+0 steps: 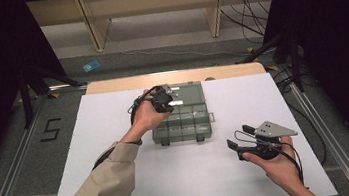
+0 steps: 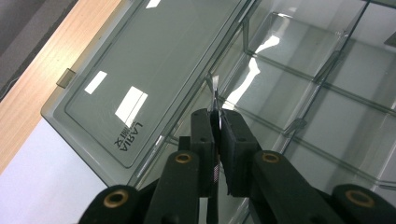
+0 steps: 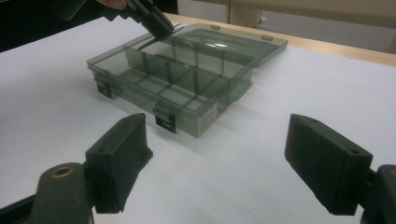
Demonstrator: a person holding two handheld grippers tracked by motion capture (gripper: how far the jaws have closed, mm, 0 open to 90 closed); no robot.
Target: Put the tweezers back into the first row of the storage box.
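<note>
While the left tongs (image 2: 217, 122) were pinched shut on a thin clear divider (image 2: 214, 91), the strip stood upright in the open organizer box (image 1: 180, 115), at the far row of compartments next to the hinge. Its lid (image 2: 154, 65) lay flat behind the tray, toward the wooden edge of the table (image 1: 252, 169). In the right gripper view those tongs came down at a slant onto the top edge of the divider (image 3: 154, 41), with its lower part hidden among the smoky walls.

Such a divider looked light, stiff and slick, a sliver of hard plastic that could snap or spring out if it were bent sideways. It was judged best gripped where it was held, on the top edge with the pads flat on both faces, and drawn or pressed straight along its slots so it would not jam. Whether it was fully seated could not be told.

Since the box itself seemed light and rested unheld on smooth white sheet, a firm tug on the strip might lift or drag it. Its front latches (image 3: 165, 119) and the rim near them offered a place to steady it.

The right tongs (image 3: 217, 161) stood wide open and empty, hovering low over the table near the person's side, apart from the box and pointing toward it.
</note>
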